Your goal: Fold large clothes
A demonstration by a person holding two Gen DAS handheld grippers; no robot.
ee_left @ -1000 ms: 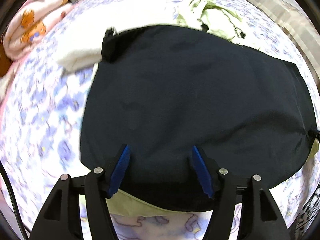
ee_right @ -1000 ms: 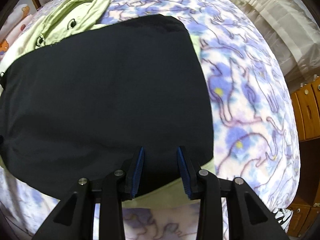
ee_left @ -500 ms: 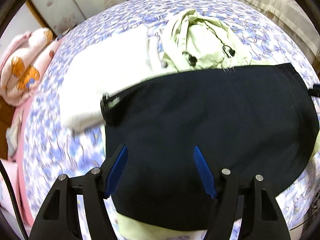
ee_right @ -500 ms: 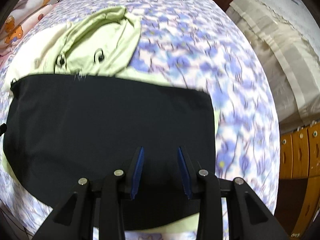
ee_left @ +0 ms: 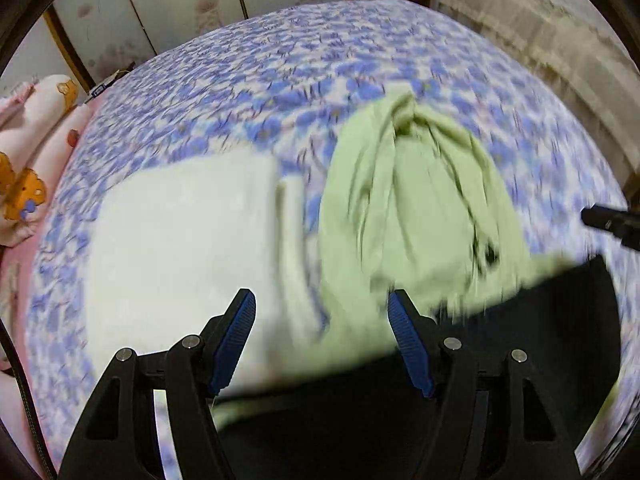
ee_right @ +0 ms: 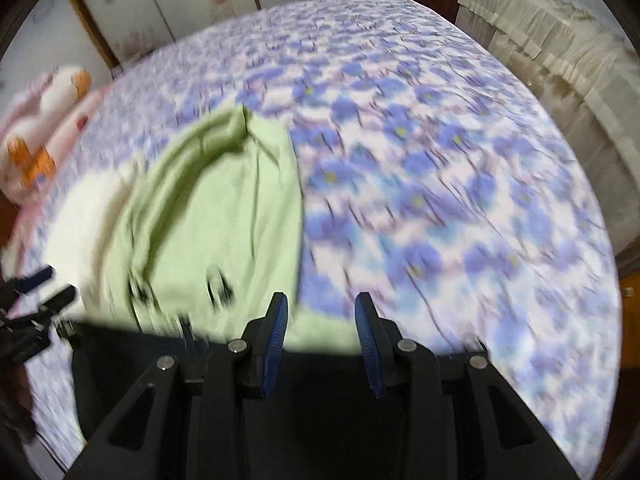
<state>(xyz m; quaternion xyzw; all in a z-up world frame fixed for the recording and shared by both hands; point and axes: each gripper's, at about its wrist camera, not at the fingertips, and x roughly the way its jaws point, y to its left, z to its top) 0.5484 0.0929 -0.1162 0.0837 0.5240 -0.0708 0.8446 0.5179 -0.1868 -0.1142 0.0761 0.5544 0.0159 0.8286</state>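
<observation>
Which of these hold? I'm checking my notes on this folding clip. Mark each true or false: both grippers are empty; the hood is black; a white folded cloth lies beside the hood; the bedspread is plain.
1. Both grippers are empty: true. The left gripper and the right gripper stand open with nothing between the pads.
2. The hood is black: false, it is light green.
3. A white folded cloth lies beside the hood: true.
4. The bedspread is plain: false, it has blue flowers.
</observation>
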